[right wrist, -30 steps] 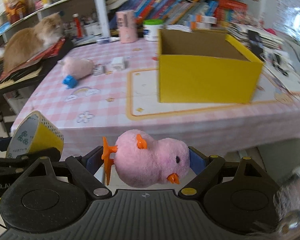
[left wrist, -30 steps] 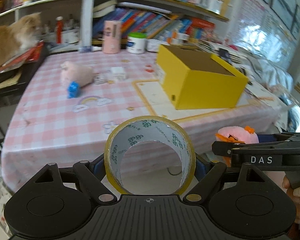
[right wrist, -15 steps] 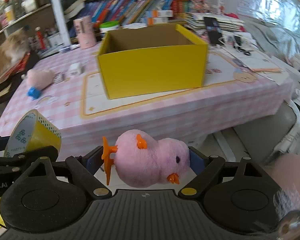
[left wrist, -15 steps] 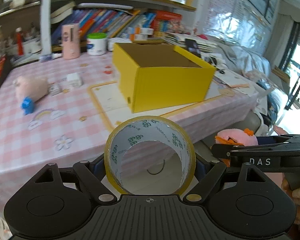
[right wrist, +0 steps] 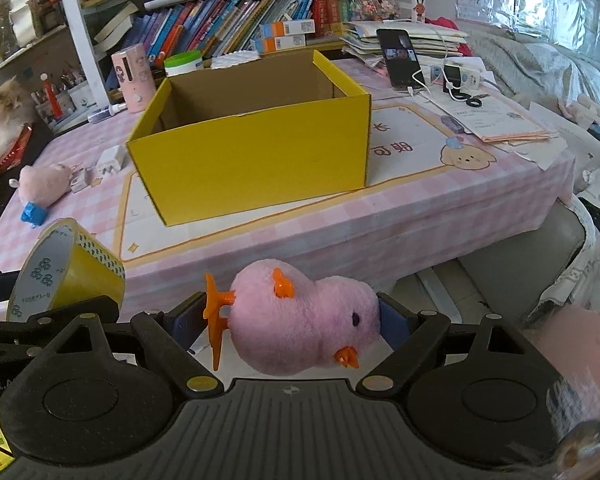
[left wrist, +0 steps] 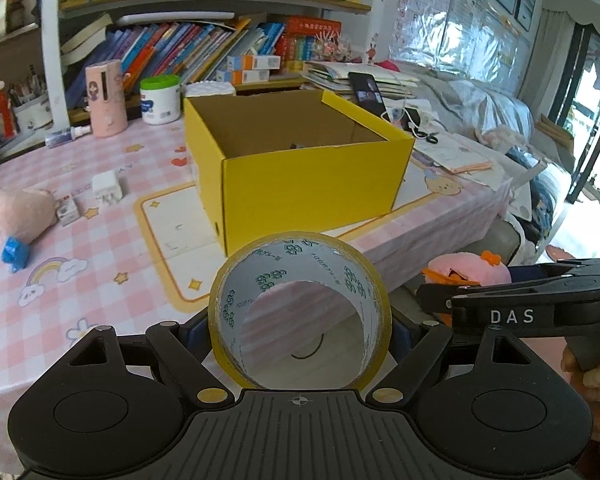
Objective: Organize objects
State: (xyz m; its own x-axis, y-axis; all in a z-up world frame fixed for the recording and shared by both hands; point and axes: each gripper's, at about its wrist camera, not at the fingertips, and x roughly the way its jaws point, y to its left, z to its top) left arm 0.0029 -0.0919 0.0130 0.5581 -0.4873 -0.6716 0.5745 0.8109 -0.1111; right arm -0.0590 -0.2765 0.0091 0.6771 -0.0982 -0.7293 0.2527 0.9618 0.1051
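My left gripper (left wrist: 300, 330) is shut on a yellow tape roll (left wrist: 236, 308), held in front of the table's near edge. The roll also shows in the right wrist view (right wrist: 76, 276). My right gripper (right wrist: 284, 326) is shut on a pink plush chick (right wrist: 300, 324) with orange feet and beak; the chick also shows at the right of the left wrist view (left wrist: 466, 266). An open yellow cardboard box (left wrist: 312, 184) stands on the pink checked table (left wrist: 80, 280), ahead of both grippers; it also shows in the right wrist view (right wrist: 252, 160).
On the table's left lie a pink plush toy (left wrist: 22, 212), a blue block (left wrist: 14, 254) and a white charger (left wrist: 108, 188). A pink canister (left wrist: 106, 98) and white jar (left wrist: 160, 98) stand behind. A phone (right wrist: 400, 58) and papers (right wrist: 496, 120) sit right. A cat (right wrist: 0, 120) rests far left.
Both grippers have swung right and moved closer to the table, still holding the tape roll and the chick. The yellow box now sits straight ahead and larger.
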